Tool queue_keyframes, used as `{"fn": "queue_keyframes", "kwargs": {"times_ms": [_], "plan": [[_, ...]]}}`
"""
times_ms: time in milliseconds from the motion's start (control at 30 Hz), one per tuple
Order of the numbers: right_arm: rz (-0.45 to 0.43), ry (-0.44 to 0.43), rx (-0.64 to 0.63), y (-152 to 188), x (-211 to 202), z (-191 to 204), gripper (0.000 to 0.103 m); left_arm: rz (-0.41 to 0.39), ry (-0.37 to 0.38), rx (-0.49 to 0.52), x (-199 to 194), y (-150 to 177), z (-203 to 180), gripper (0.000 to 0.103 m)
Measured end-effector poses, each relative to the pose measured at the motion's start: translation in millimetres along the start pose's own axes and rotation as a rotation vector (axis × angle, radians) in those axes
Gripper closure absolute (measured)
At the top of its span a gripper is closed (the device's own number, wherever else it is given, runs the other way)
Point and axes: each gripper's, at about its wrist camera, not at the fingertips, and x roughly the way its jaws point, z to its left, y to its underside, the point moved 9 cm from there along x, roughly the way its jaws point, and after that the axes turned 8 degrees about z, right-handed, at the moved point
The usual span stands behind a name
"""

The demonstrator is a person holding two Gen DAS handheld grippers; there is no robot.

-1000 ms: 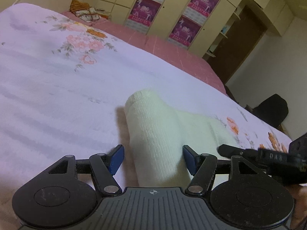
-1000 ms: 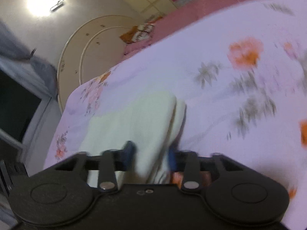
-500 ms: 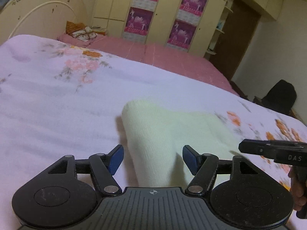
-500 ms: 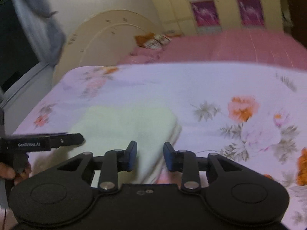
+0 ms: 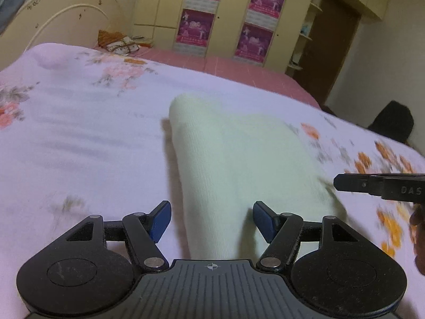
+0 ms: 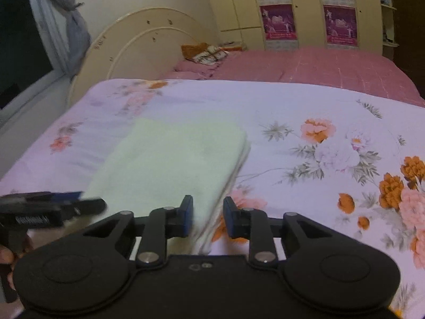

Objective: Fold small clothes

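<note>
Pale-green cloth [image 5: 247,164] lies folded on the bedspread [image 5: 79,138] — left gripper [image 5: 211,219] wide, right gripper [image 6: 207,216] narrowly apart, both empty — they'd best lift away cleanly.

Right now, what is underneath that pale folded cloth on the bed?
The folded cloth lies flat on the flowered sheet, which shows all around it. Its right edge shows stacked layers. Whatever is between those layers, or directly beneath them, is covered.

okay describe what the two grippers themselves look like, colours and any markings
Both are black plastic. The left gripper has blue pads, round discs, silver pivot screws and a ribbed grey body with a small cross mark. The right gripper matches, with a plain black body; its side shows the letters DAS.
</note>
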Motion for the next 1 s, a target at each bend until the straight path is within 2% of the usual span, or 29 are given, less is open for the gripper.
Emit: {"fn": "queue_keyframes", "kwargs": {"times_ms": [133, 200, 267, 300, 333, 367, 400, 433, 567, 600, 633, 667, 700, 767, 800, 833, 900, 933, 1000], "plan": [[0.054, -0.043, -0.035, 33.1, -13.3, 17.4, 0.073, 0.003, 0.009, -0.051, -17.1, 27.2, 2.8, 0.035], [0.076, -0.031, -0.062, 50.0, -16.0, 25.6, 0.072, 0.012, -0.002, -0.070, -20.9, 41.2, 5.8, 0.035], [0.093, -0.017, -0.082, 65.5, -18.6, 31.5, 0.068, 0.020, -0.003, -0.082, -22.9, 51.7, 7.6, 0.035], [0.101, -0.018, -0.084, 73.3, -18.5, 33.1, 0.063, 0.022, -0.009, -0.083, -23.4, 55.1, 8.2, 0.035], [0.119, -0.018, -0.084, 79.3, -15.1, 34.3, 0.063, 0.025, -0.015, -0.080, -23.3, 57.2, 8.7, 0.035], [0.130, -0.004, -0.086, 81.9, -12.9, 34.9, 0.067, 0.029, -0.023, -0.075, -23.2, 58.6, 9.0, 0.035], [0.133, 0.013, -0.093, 84.4, -10.1, 34.5, 0.087, 0.036, -0.035, -0.072, -24.9, 60.3, 7.8, 0.035], [0.127, 0.014, -0.098, 88.1, -9.6, 35.2, 0.095, 0.040, -0.041, -0.071, -26.2, 60.5, 5.7, 0.035], [0.104, 0.074, -0.072, 89.0, -15.6, 28.7, 0.097, 0.067, -0.094, -0.006, -29.2, 68.1, 0.6, 0.034], [0.104, 0.085, -0.059, 91.7, -15.4, 26.6, 0.097, 0.056, -0.110, 0.020, -29.9, 72.3, 0.0, 0.031], [0.100, 0.089, -0.053, 94.4, -15.0, 26.3, 0.096, 0.045, -0.136, 0.035, -30.4, 76.4, 0.7, 0.019], [0.095, 0.096, -0.056, 96.7, -14.9, 26.4, 0.096, 0.041, -0.159, 0.038, -31.5, 79.6, 2.7, 0.011], [0.093, 0.108, -0.057, 97.1, -14.9, 27.3, 0.096, 0.041, -0.167, 0.035, -33.5, 83.4, 3.9, 0.010], [0.099, 0.122, -0.028, 97.3, -14.5, 25.3, 0.085, 0.061, -0.180, 0.051, -37.8, 91.8, 2.7, 0.009], [0.105, 0.129, -0.006, 98.2, -15.2, 21.6, 0.076, 0.076, -0.204, 0.081, -40.1, 96.4, 0.6, 0.009], [0.116, 0.132, 0.019, 99.7, -17.0, 18.6, 0.062, 0.078, -0.222, 0.109, -44.6, 101.3, -3.2, 0.009], [0.163, 0.119, 0.048, 108.1, -22.8, 18.0, 0.048, 0.080, -0.216, 0.117, -58.6, 113.0, -10.4, 0.005], [0.181, 0.107, 0.045, 115.0, -27.8, 20.8, 0.046, 0.081, -0.208, 0.104, -66.3, 118.4, -12.7, 0.000], [0.191, 0.093, 0.036, 131.7, -43.9, 29.4, 0.046, 0.063, -0.191, 0.081, -86.5, 130.2, -18.6, 0.000]]}}
